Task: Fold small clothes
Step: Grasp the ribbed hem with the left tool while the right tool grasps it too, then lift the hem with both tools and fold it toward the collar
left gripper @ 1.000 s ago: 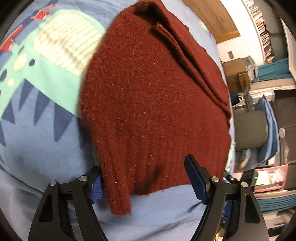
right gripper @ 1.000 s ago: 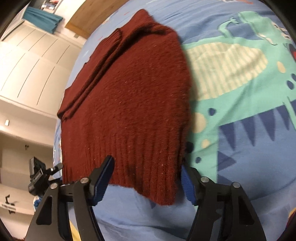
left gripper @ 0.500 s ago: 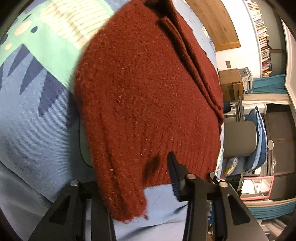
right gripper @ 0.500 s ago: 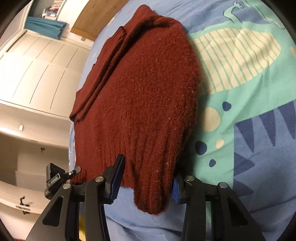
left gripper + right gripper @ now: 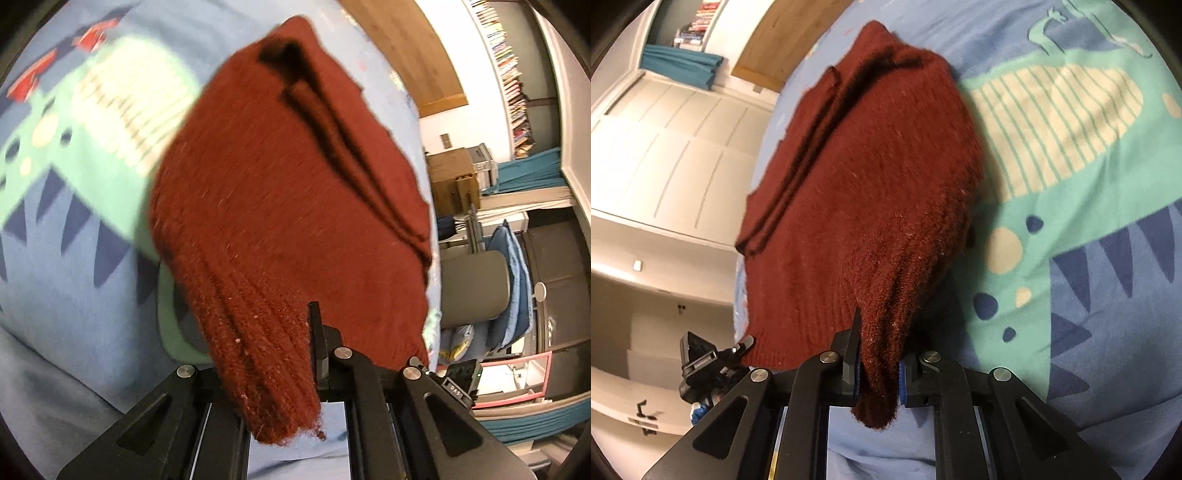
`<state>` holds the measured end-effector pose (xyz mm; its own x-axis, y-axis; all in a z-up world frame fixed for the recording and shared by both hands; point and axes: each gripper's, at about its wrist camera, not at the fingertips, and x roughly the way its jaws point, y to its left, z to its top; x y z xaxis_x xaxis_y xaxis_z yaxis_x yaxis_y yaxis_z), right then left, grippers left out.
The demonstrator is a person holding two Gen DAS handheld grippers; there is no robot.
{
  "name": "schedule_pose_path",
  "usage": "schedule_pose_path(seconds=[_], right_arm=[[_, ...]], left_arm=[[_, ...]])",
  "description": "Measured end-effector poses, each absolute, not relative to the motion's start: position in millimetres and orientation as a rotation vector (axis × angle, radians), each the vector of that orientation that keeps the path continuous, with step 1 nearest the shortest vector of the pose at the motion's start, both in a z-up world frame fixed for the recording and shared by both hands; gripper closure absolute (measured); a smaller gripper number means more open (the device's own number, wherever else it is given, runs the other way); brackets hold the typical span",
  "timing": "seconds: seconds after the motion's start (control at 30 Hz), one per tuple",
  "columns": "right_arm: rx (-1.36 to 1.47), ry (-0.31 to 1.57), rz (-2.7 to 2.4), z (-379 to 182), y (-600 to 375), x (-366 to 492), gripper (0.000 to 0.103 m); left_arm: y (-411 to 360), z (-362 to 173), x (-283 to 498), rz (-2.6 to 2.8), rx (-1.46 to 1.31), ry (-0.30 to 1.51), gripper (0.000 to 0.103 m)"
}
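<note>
A bed cover point(image 5: 74, 295) in light blue, printed with a green dinosaur with cream stripes and dark blue spikes, fills most of the left wrist view. A wooden headboard point(image 5: 402, 51) stands at the far end of the bed, and past the sweater's right edge are a cardboard box point(image 5: 450, 173), a grey chair back point(image 5: 476, 288) and a tall row of books point(image 5: 509, 70). The dark red knitted sweater point(image 5: 288, 192) lies on the cover to the right of the dinosaur print, with folded layers along its right side. Its near ribbed corner is raised off the cover and bunched into the left claw point(image 5: 280, 373), whose jaws are clamped on the knit; the left finger is hidden under the fabric, and a tail of hem hangs out below the jaws.

In the right wrist view the same cover point(image 5: 1108, 332) spreads to the right of the sweater point(image 5: 871, 177), with the striped belly of the dinosaur beside the sweater's right edge. White panelled cupboard doors point(image 5: 676, 147) and a teal curtain point(image 5: 679, 70) lie to the left of the sweater. The right claw point(image 5: 877, 373) is closed on the near right corner of the hem, blue pads point(image 5: 900, 384) pressing the bunched knit from both sides. The other claw's black body point(image 5: 701, 362) shows just left of the hem.
</note>
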<state>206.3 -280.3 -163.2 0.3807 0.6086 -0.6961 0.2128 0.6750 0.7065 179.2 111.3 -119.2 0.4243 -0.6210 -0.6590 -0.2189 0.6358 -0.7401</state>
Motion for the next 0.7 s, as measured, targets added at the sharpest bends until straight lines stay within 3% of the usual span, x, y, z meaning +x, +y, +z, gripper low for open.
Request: schedule_pose_path(seconds=[0.37,0.7], right_arm=[[0.817,1.042,0.352,-107.6,-285.9,229.1,0.090],[0.703,0.896,0.370,-41.7,-284.0,315.4,0.090]], left_arm=[[111.2,-54.1,219.1,-0.386,-0.862,0.995,0.098],[110.9,-16.0,294.5,-0.382,-0.801,0.887,0.098]])
